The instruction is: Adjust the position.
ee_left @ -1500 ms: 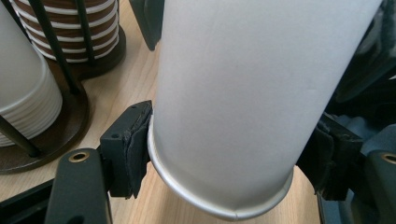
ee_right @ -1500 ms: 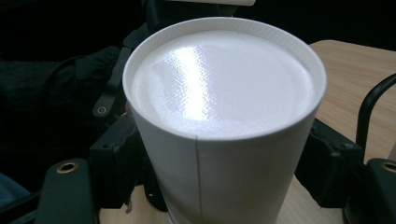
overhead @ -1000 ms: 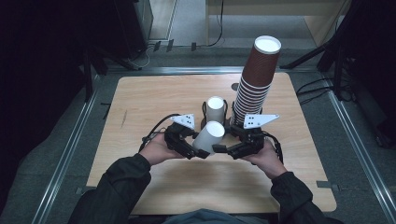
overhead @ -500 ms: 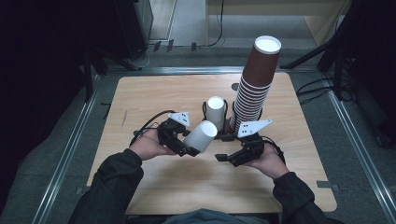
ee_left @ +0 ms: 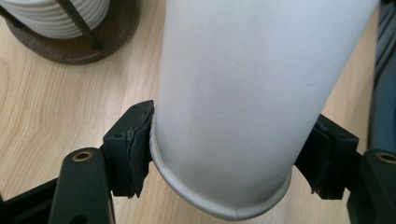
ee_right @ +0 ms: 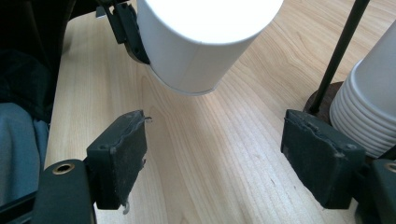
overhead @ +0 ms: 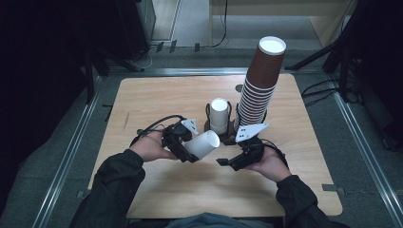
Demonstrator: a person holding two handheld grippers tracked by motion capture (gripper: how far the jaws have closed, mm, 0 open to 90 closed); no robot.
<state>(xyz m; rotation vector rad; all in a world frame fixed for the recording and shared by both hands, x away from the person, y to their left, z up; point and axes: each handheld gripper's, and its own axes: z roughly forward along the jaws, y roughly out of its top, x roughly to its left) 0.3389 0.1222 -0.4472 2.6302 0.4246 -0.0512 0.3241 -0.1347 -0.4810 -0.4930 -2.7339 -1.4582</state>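
High view looks forward and down from above the person's side over the whole counter (overhead: pixel 157 95); each of the 2 gripper views rides low, close along its jaws, all 3 sharing the white cup (overhead: pixel 203 144) and nearby wood.

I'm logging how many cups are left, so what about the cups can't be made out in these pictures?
- White cup in the left tool: its closed end is cut off by the top edge of the left gripper view.
- White stack in the holder: the count is hidden by foreshortening in the high view and cropped in both gripper views.
- Brown stack: rims too fine to count.
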